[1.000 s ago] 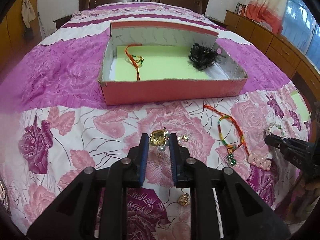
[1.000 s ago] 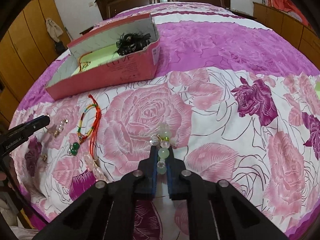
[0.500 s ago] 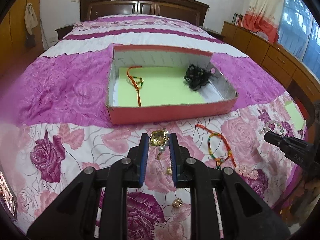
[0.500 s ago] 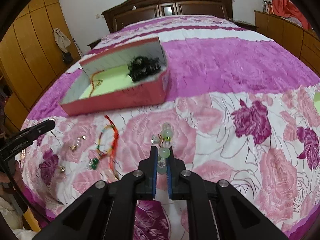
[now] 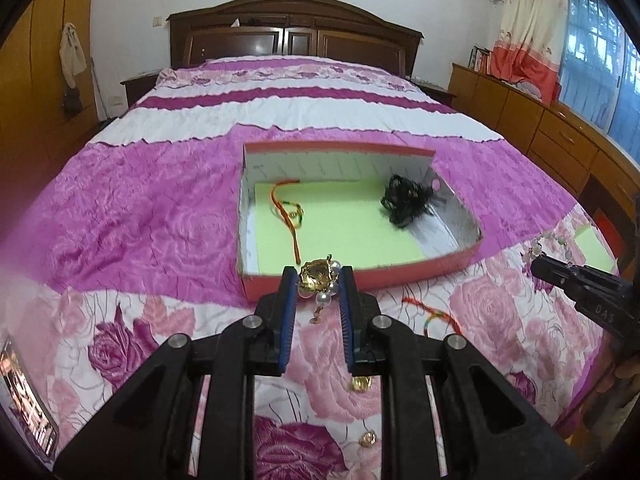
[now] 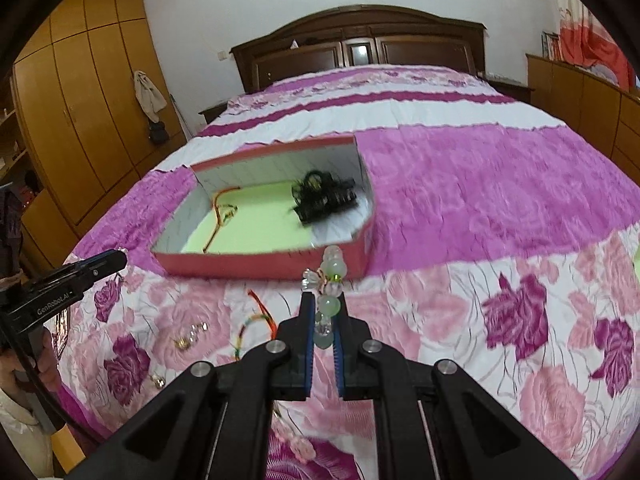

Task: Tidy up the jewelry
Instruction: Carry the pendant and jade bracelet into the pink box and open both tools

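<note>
While both hover before the red box [image 5: 360,276], left tongs [image 5: 318,280] clamp a gold pearl earring [image 5: 316,276]; right tongs [image 6: 324,312] clamp a green bead bracelet [image 6: 330,304].

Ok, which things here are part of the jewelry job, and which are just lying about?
Job:
left gripper, holding gold brooch
right gripper, holding bead bracelet
red box
cord bracelet on bedspread
gold earring on bedspread

Lying about:
headboard
wardrobe
curtain

The black tangle [image 6: 322,196] in the box [image 5: 420,272] was smeared by blur. The coloured cord [image 5: 436,318] on the bed ran under the left gripper [image 5: 318,280], half hidden.
</note>
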Demonstrator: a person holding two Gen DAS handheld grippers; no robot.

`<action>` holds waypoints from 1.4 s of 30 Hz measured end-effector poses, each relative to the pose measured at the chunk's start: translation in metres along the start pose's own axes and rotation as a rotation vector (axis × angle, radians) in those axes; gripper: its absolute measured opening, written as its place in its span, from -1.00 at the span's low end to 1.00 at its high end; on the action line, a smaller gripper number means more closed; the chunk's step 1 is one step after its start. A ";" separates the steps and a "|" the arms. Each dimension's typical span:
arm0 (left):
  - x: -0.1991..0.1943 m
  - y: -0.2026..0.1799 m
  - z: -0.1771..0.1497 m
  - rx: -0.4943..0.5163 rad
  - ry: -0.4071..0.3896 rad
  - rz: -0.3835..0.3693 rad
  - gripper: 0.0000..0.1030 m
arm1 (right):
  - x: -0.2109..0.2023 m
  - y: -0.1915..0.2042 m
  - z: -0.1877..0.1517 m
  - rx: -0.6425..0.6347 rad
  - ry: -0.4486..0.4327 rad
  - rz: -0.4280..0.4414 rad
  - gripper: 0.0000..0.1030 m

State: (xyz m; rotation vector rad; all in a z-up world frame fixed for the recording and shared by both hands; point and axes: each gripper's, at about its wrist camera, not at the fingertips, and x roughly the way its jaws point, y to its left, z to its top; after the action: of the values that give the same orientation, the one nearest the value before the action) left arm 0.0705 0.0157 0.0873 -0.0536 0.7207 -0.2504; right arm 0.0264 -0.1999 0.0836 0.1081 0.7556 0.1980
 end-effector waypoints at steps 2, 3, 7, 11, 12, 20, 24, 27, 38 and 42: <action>0.003 0.002 0.006 -0.005 -0.009 0.004 -0.76 | 0.002 0.002 0.005 -0.009 -0.009 0.004 -0.82; 0.004 0.003 0.008 -0.008 -0.011 0.007 -0.76 | 0.004 0.004 0.009 -0.014 -0.013 0.006 -0.82; 0.010 0.006 0.017 -0.011 -0.019 0.017 -0.76 | 0.012 0.008 0.021 -0.023 -0.022 0.013 -0.82; 0.019 0.008 0.028 -0.006 -0.029 0.025 -0.76 | 0.021 0.012 0.032 -0.036 -0.028 0.021 -0.82; 0.021 0.008 0.031 -0.003 -0.030 0.028 -0.76 | 0.023 0.013 0.035 -0.039 -0.030 0.024 -0.82; 0.046 0.009 0.042 0.013 -0.019 0.042 -0.76 | 0.050 0.019 0.058 -0.062 -0.023 0.025 -0.82; 0.060 0.011 0.044 0.019 -0.008 0.048 -0.76 | 0.069 0.019 0.067 -0.058 -0.001 0.020 -0.82; 0.072 0.013 0.044 0.009 0.012 0.051 -0.76 | 0.085 0.016 0.071 -0.049 0.024 0.013 -0.82; 0.118 0.028 0.035 -0.052 0.110 0.050 -0.76 | 0.137 0.004 0.069 -0.020 0.127 -0.027 -0.82; 0.130 0.030 0.032 -0.055 0.133 0.062 -0.76 | 0.149 0.001 0.065 -0.018 0.155 -0.042 -0.82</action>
State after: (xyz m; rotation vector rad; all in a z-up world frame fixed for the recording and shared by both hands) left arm 0.1917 0.0113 0.0240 -0.0673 0.8602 -0.1763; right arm 0.1772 -0.1684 0.0308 0.0605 0.9091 0.1747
